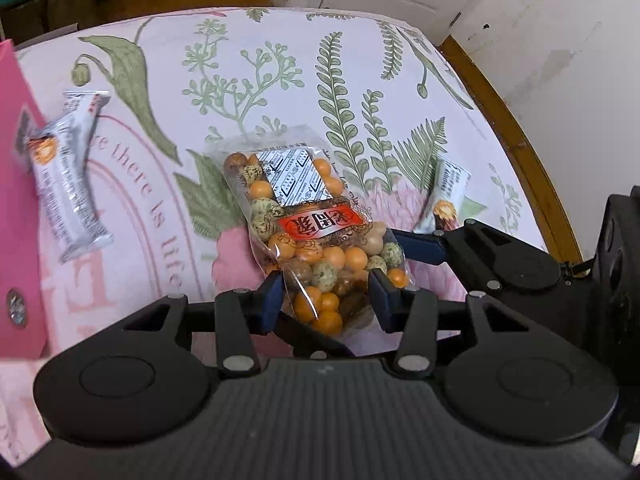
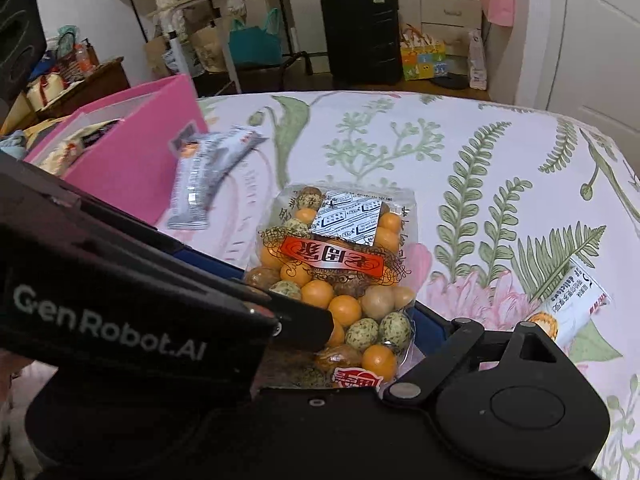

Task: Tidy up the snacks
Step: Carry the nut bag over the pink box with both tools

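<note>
A clear bag of orange, speckled and brown coated nuts [image 1: 304,232] lies on the floral tablecloth; it also shows in the right wrist view [image 2: 336,272]. My left gripper [image 1: 326,296] is shut on the bag's near end, blue pads on both sides. My right gripper [image 2: 340,332] surrounds the same bag; its left finger is hidden behind the left gripper's body [image 2: 120,300], so its state is unclear. It shows in the left wrist view [image 1: 424,246] beside the bag. A pink box [image 2: 132,152] with snacks inside stands at the left.
A white snack bar [image 1: 68,176] leans against the pink box [image 1: 16,200]; it also shows in the right wrist view [image 2: 208,176]. Another white snack packet [image 1: 444,196] lies right of the bag, also in the right wrist view [image 2: 572,308]. The table's wooden edge [image 1: 520,152] curves at the right.
</note>
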Available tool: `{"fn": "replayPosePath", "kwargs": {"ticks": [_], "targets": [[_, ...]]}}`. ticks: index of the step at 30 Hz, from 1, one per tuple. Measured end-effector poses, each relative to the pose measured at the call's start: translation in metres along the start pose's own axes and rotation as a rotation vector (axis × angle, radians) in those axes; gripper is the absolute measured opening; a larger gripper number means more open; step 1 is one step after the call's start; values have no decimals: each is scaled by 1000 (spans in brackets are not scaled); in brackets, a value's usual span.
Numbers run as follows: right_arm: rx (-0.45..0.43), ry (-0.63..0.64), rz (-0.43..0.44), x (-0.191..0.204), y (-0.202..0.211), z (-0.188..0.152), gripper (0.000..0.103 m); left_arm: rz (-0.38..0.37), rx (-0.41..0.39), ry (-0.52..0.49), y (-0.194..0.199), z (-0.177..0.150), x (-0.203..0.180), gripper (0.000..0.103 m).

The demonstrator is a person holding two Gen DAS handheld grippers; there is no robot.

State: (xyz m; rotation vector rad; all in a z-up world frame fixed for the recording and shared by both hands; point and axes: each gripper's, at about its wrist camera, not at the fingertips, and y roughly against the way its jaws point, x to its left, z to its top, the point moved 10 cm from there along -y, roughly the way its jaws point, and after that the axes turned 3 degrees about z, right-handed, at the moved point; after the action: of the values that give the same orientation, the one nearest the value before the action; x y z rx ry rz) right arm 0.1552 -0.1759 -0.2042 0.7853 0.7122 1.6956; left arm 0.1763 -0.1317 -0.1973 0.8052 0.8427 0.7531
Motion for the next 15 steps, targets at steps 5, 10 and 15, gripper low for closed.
{"fn": "replayPosePath", "kwargs": {"ticks": [5, 10, 15], "targets": [[13, 30, 25, 24, 26, 0, 94, -23, 6, 10, 33, -13, 0, 45], [9, 65, 53, 44, 46, 0, 94, -42, -5, 6, 61, -25, 0, 45], [-12, 183, 19, 72, 56, -1, 94, -33, -20, 36, 82, -38, 6, 45]]}}
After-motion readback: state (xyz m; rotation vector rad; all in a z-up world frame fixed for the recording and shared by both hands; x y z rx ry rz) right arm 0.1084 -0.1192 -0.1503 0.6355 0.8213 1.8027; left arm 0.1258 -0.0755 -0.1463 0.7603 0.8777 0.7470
